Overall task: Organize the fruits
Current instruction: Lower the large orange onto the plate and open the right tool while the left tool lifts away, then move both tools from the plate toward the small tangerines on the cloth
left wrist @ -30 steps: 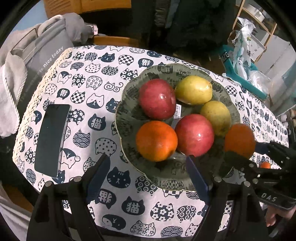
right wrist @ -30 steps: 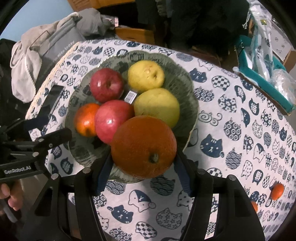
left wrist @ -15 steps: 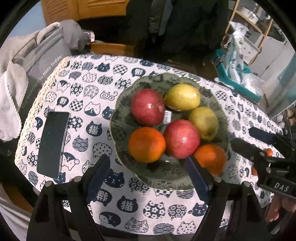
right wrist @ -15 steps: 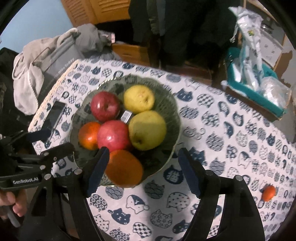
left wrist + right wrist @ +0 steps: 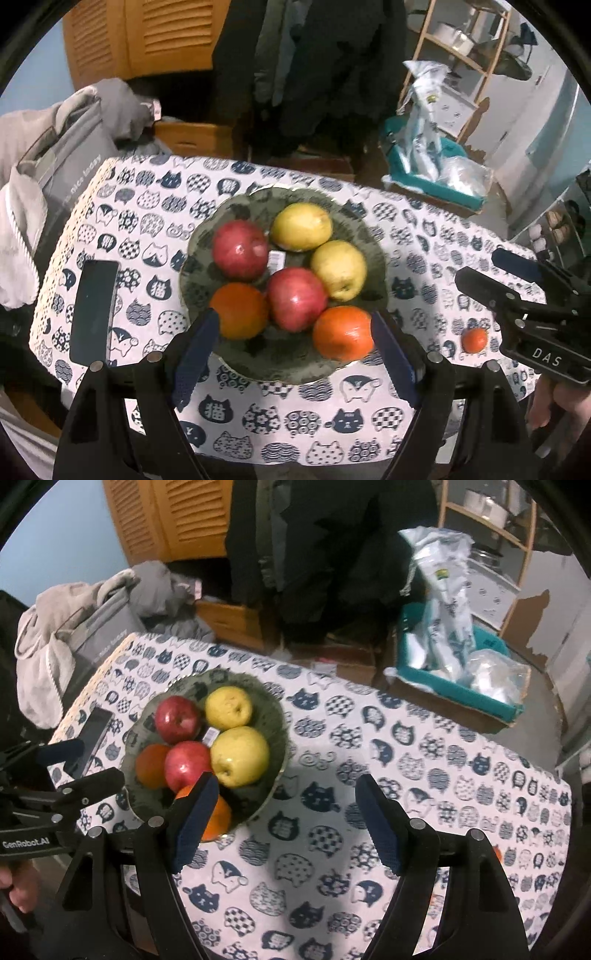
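On the green plate (image 5: 236,362) the orange (image 5: 342,333) you carried a second ago now sits released at the near rim, your right gripper (image 5: 284,823) and left gripper (image 5: 295,354) both spread empty, leaving the small tangerine (image 5: 474,340) on the tablecloth (image 5: 369,746)

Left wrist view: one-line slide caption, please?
Open left gripper above green plate of six fruits; one small orange remains on the tablecloth.

Plate (image 5: 376,254): fills the table's (image 5: 424,775) left half, heaped with six fruits.
Phone (image 5: 94,312): flat along the left edge, beside the plate.
Small orange (image 5: 474,340): alone near the right edge.
Bag (image 5: 107,627): just beyond the far left corner.
Open cloth: middle to right edge.
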